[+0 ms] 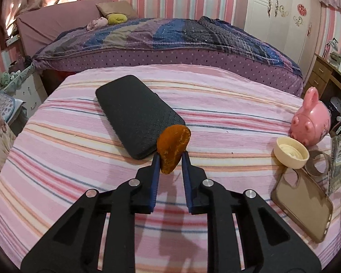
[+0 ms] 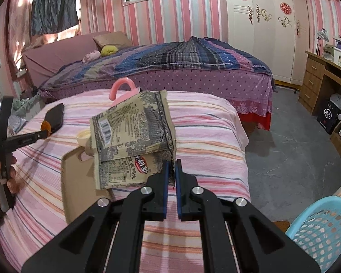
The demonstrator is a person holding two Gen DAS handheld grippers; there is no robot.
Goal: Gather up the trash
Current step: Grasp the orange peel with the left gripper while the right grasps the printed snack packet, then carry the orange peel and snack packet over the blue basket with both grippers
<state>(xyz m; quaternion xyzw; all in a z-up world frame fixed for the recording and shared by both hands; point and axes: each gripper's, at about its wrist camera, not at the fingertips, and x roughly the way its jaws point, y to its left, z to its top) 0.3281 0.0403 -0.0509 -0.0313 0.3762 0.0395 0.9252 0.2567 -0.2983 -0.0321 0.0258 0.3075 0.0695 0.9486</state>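
A dried orange peel (image 1: 173, 144) stands up between the blue pads of my left gripper (image 1: 171, 157), which is shut on it just above the striped bedspread (image 1: 216, 113). In the right wrist view the same left gripper (image 2: 43, 133) shows at the far left with the peel (image 2: 46, 126) at its tip. My right gripper (image 2: 173, 167) is shut on the edge of a crumpled grey-and-tan snack wrapper (image 2: 131, 132), held up over the bed. A light blue plastic basket (image 2: 325, 229) stands on the floor at the lower right.
A black case (image 1: 136, 113) lies just behind the peel. At the right are a pink piggy bank (image 1: 311, 122), a cream lid (image 1: 291, 152) and a clear phone case (image 1: 302, 202). A person's hand (image 2: 2, 175) grips the left tool. Beyond is a larger bed (image 2: 170, 63).
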